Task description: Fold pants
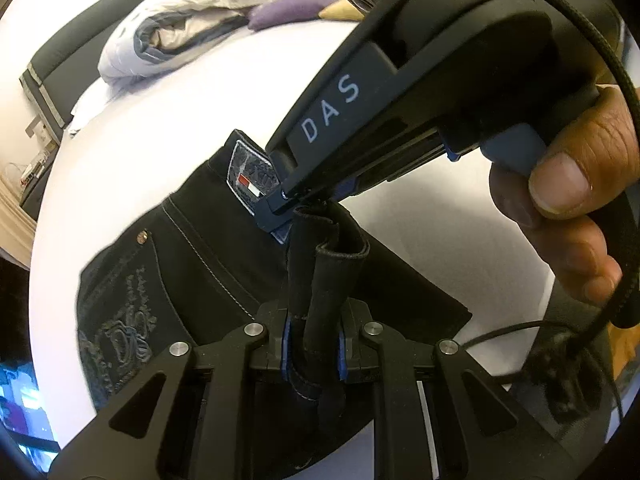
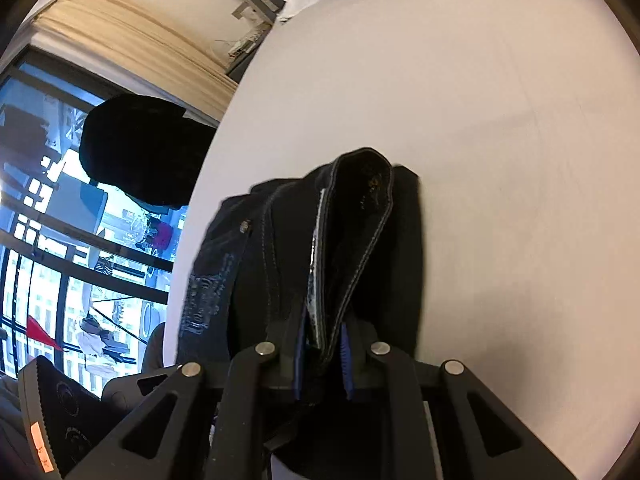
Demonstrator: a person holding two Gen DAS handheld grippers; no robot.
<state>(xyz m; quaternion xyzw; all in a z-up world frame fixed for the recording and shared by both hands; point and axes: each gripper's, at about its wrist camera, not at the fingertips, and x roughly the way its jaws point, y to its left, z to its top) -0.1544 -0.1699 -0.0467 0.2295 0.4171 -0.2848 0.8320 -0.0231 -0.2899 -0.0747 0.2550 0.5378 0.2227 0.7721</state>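
Black jeans (image 1: 192,248) with grey stitching, an embroidered back pocket and a waistband label lie on a white bed (image 1: 160,128). My left gripper (image 1: 312,344) is shut on a bunched fold of the jeans' edge. The right gripper (image 1: 294,202), marked DAS, comes in from the upper right in the left wrist view and is shut on the same fold a little farther along. In the right wrist view my right gripper (image 2: 324,360) is shut on the jeans (image 2: 280,248) at a stitched hem, with the cloth hanging over the bed (image 2: 480,120).
A rolled duvet (image 1: 172,32) and a purple pillow (image 1: 288,10) lie at the bed's head. A dark headboard (image 1: 68,60) stands behind them. A window (image 2: 60,220) and a beige curtain (image 2: 120,40) are to the left of the bed's edge.
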